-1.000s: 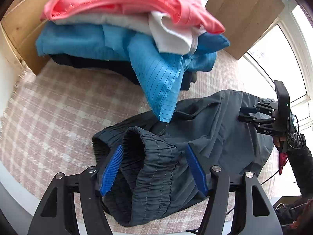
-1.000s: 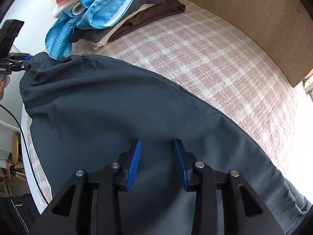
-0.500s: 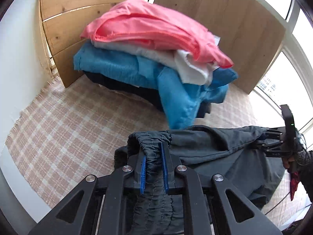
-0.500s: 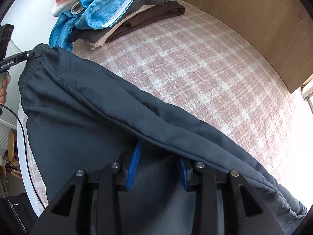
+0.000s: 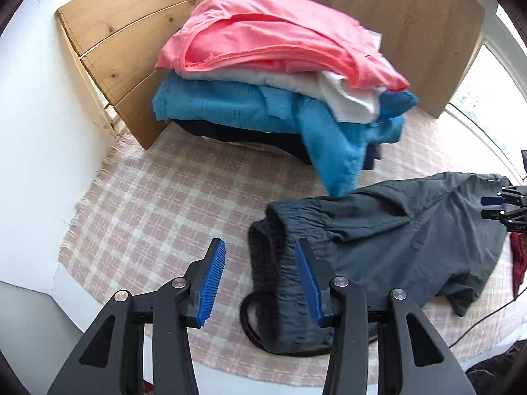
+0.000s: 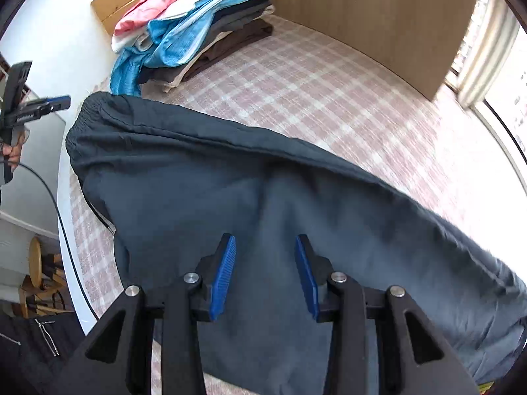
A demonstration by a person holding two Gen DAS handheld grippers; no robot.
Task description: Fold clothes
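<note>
Two hand-held grippers, left [image 5: 260,278] and right [image 6: 265,275] (both spread wide, empty), over one dark trousers [image 6: 250,191].

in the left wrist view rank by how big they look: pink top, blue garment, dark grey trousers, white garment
1. dark grey trousers, though nearness to the camera may inflate them
2. pink top and blue garment, too alike to rank
3. white garment, mostly covered

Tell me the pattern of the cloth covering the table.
Pink-and-cream checks on the tablecloth, clearest in the left wrist view.
</note>
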